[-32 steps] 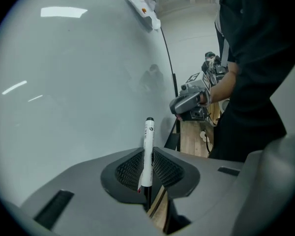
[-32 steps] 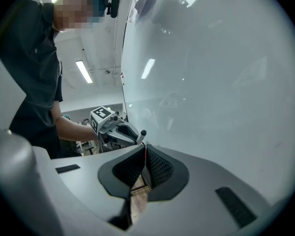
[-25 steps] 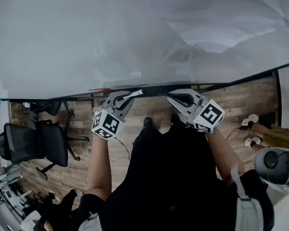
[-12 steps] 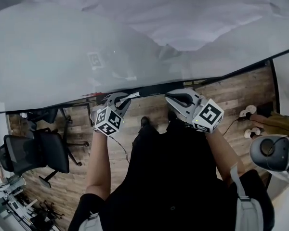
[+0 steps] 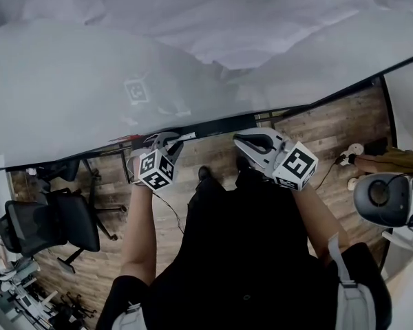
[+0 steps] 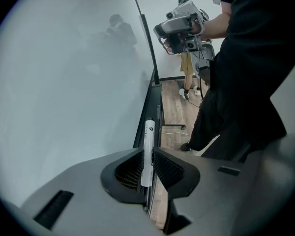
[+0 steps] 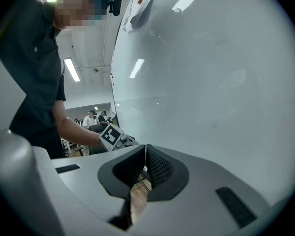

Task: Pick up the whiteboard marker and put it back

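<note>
Two tools by whiteboard (image 5: 89, 81): left tool (image 6: 148, 154) clamps marker (image 6: 149, 132), right tool (image 7: 145, 151) closed (wood floor (image 5: 337, 126) below).

whiteboard (image 7: 211, 73): glossy, smooth, reflective. whiteboard marker (image 6: 148, 132): smooth white plastic. left gripper (image 6: 148, 154): matt grey plastic, ribbed black pads (image 6: 168, 169). floor (image 5: 330, 129), 3 o'clock in head view: matt wood planks.

The white marker (image 6: 148, 134) points away along the whiteboard's dark ledge (image 6: 150, 95), pinched between the left gripper's (image 6: 148, 151) jaws.
</note>
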`<state>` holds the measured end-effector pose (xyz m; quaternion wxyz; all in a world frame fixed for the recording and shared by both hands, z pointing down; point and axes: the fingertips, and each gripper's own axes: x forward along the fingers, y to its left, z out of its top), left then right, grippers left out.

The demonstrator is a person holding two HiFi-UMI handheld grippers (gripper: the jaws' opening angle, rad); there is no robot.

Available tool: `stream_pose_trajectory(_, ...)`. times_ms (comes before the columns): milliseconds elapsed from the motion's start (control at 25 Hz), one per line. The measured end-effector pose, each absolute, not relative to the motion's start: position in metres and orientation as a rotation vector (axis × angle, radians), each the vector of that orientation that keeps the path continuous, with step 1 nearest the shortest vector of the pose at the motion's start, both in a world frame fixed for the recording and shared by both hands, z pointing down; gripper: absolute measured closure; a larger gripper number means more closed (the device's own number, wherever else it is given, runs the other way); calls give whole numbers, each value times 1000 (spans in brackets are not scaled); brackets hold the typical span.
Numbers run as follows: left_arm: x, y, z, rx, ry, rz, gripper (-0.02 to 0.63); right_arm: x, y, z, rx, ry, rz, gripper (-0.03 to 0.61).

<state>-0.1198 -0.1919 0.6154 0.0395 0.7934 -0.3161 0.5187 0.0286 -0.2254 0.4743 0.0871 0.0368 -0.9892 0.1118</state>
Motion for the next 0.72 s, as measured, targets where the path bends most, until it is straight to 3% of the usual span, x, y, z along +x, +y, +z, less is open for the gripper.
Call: stream_pose_trajectory(720,-120,-194,629,2413,-918,1659,538,39,-230,473,166,-2948,340,557)
